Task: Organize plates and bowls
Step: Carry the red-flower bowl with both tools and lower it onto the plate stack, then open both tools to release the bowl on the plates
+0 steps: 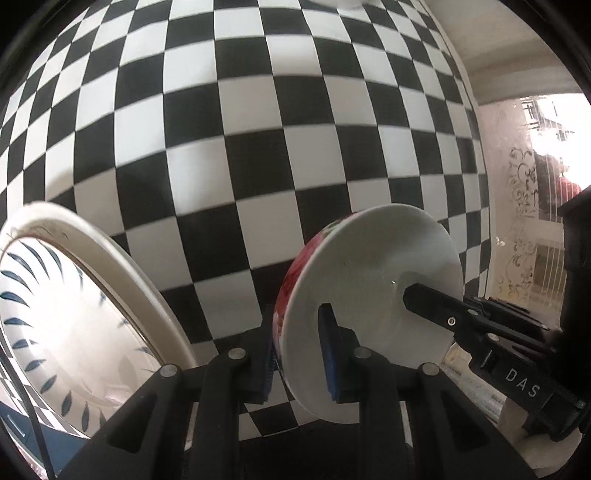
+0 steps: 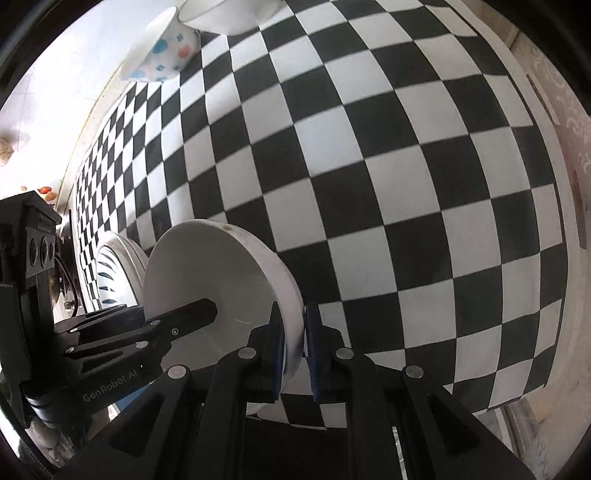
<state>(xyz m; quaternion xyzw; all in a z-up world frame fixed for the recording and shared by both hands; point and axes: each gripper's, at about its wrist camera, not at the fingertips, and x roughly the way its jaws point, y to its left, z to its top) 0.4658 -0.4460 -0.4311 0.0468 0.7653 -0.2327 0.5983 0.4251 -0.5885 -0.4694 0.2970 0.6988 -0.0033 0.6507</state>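
Note:
A bowl (image 1: pixel 369 266), white inside with red flowers on its outer wall, hangs tilted above the black-and-white checkered tablecloth (image 1: pixel 258 129). My left gripper (image 1: pixel 295 343) is shut on its near rim, blue pads on both sides of the wall. From the right, one black finger (image 1: pixel 424 301) of the other gripper lies inside the bowl. In the right wrist view the same bowl (image 2: pixel 207 273) shows white, and my right gripper (image 2: pixel 295 332) is shut on its rim. The left gripper's finger (image 2: pixel 195 314) reaches into it from the left.
A plate with blue leaf strokes (image 1: pixel 55 314) lies at the left on the cloth, and also shows as the plate (image 2: pixel 110 266) behind the bowl. A bowl with coloured dots (image 2: pixel 162 51) and a white bowl (image 2: pixel 229 14) stand at the far edge. The table's edge (image 2: pixel 554 258) runs along the right.

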